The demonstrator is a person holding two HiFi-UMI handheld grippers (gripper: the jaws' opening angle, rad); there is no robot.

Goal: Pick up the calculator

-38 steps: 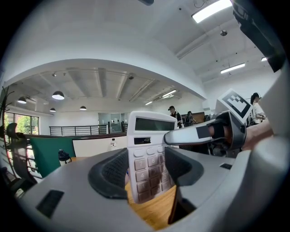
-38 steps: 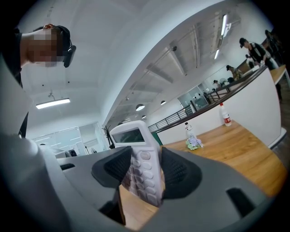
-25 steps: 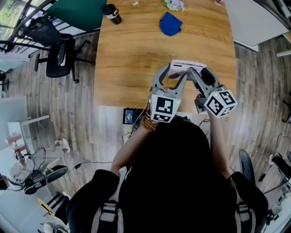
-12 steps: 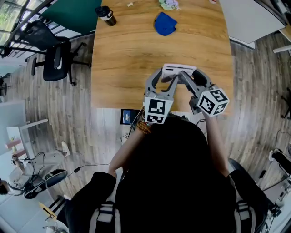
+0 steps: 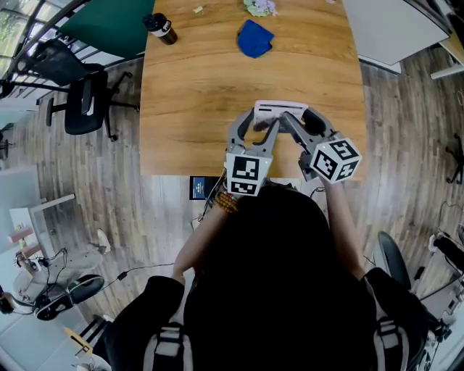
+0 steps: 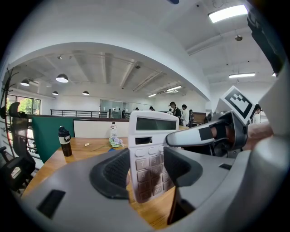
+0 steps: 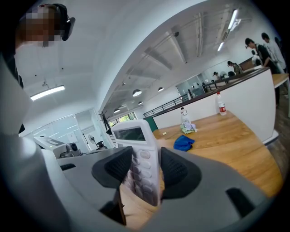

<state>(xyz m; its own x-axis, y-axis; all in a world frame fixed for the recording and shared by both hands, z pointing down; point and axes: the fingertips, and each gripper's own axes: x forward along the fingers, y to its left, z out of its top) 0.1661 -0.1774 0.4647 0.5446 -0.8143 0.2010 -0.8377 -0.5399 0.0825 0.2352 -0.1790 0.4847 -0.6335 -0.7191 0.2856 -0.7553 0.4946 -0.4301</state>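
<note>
A white calculator (image 5: 279,110) with grey keys is held upright between both grippers, just above the near edge of the wooden table (image 5: 196,101). My left gripper (image 5: 262,124) spans its width: in the left gripper view the calculator (image 6: 147,136) stands between the pads, which lie against its two side edges at the keypad. My right gripper (image 5: 291,123) comes in from the right. In the right gripper view its pads press on the calculator (image 7: 138,140) low on the body. The display faces the cameras.
On the far side of the table are a blue cloth (image 5: 254,38), a dark bottle (image 5: 159,27) at the left corner and a crumpled wrapper (image 5: 259,7). An office chair (image 5: 80,101) stands left of the table; a white table (image 5: 391,29) is at the right.
Both grippers have come down a little toward the table with the calculator still between them. The left jaws have narrowed slightly around it. The head camera has shifted.
</note>
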